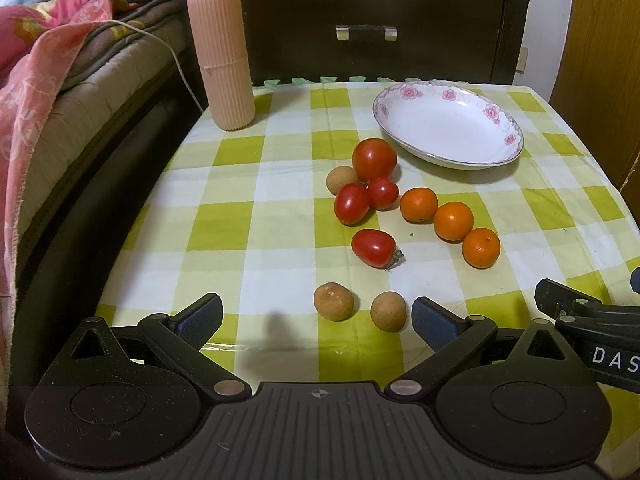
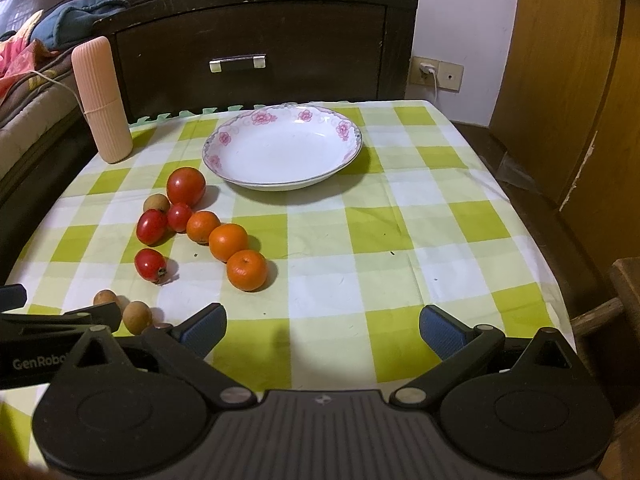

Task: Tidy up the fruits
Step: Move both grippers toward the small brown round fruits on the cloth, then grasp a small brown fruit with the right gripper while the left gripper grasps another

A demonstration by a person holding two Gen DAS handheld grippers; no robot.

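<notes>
A white plate with a pink flower rim [image 1: 505, 118] [image 2: 224, 136] sits empty at the back of the checked table. In front of it lie several red tomatoes [image 1: 374, 159] [image 2: 185, 186], three oranges [image 1: 453, 221] [image 2: 228, 242] in a diagonal row, and three brown longans [image 1: 333, 301] [image 2: 137, 317]. My left gripper [image 1: 318, 318] is open near the table's front edge, with two longans just ahead between its fingers, untouched. My right gripper [image 2: 322, 330] is open over bare cloth, to the right of the fruit, holding nothing.
A tall ribbed peach container [image 1: 221, 56] [image 2: 102, 100] stands at the back left corner. A dark wooden headboard [image 1: 360, 20] rises behind the table. A bed with blankets [image 1: 48, 80] lies on the left, and a wooden cabinet [image 2: 580, 100] on the right.
</notes>
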